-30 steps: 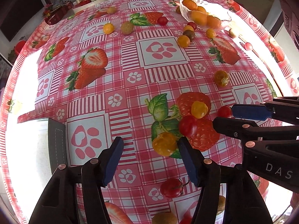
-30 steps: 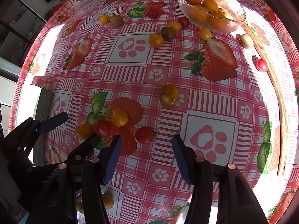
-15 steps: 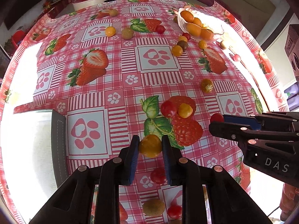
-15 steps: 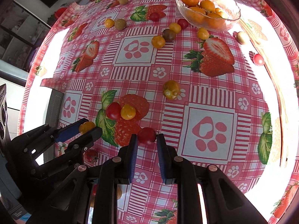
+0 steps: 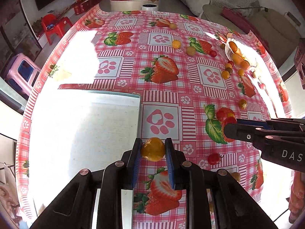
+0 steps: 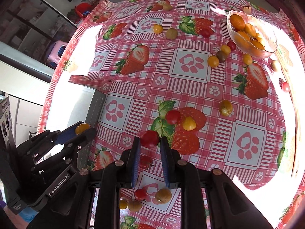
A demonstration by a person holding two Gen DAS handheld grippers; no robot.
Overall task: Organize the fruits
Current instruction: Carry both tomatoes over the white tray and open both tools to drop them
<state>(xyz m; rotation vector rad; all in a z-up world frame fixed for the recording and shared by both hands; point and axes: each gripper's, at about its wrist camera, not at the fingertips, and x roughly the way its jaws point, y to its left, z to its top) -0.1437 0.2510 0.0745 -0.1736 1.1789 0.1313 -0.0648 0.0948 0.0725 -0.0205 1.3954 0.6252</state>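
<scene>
My left gripper (image 5: 153,148) is clamped on a round, glossy yellow-orange tomato (image 5: 153,149), held above the tablecloth (image 5: 167,87) beside the grey tray (image 5: 85,126). My right gripper (image 6: 149,139) pinches a smooth red cherry tomato (image 6: 150,139), right of that tray, well short of the glass bowl (image 6: 266,38).

Both grippers are black plastic clamps: the left gripper (image 5: 153,150) and right gripper (image 6: 149,148) have 2 blue-padded fingers, copper-coloured rivets, white "GenRobot.AI" lettering.
</scene>
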